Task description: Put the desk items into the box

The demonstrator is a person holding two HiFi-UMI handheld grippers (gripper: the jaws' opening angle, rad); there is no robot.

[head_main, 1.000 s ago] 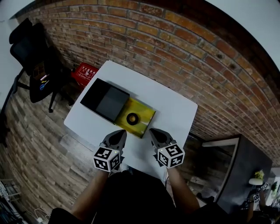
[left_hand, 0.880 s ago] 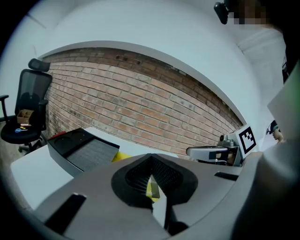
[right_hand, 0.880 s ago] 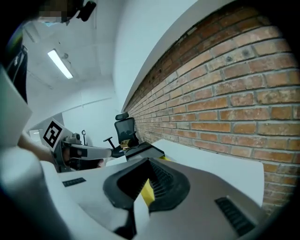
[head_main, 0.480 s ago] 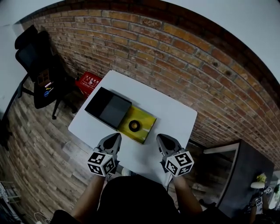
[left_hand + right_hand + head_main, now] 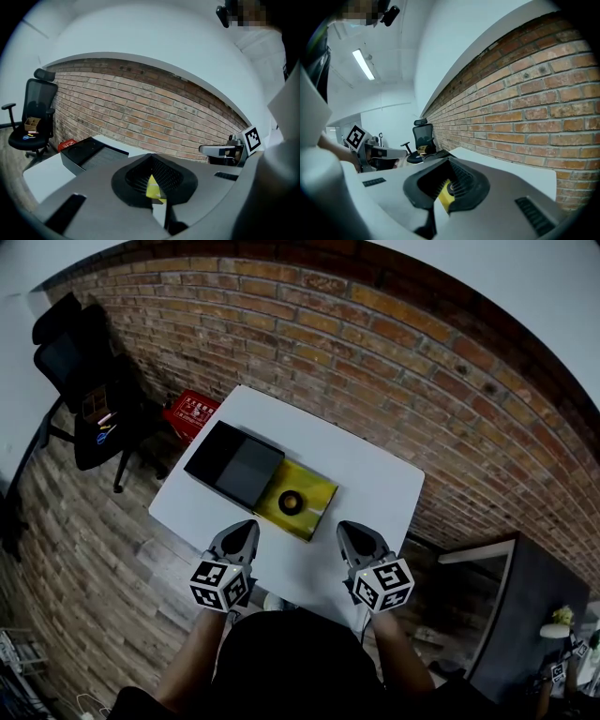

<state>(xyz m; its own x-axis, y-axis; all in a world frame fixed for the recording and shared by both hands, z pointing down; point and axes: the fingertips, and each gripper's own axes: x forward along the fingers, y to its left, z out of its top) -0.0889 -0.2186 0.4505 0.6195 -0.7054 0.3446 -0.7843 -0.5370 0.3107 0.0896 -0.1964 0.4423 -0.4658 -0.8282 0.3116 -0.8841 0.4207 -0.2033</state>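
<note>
Drawn slightly wider apart than before, left tool [image 5: 247, 529] and right tool [image 5: 349, 531] are held clenched, empty, at the near counter [image 5: 380, 479] edge. A black ring [image 5: 291, 503] rests on a yellow slab [image 5: 317, 493] touching the open black box [image 5: 234, 463]; packing is judged unstarted.

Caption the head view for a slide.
Shut, the left gripper and right gripper face a table bearing a black box and yellow tray.

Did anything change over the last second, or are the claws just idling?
Barely. The right claw drifted slightly outward to the right; the left claw held its spot. Nothing grabbed or released: both are shut and empty. The black box and the yellow tray with its black ring sit unmoved.
</note>
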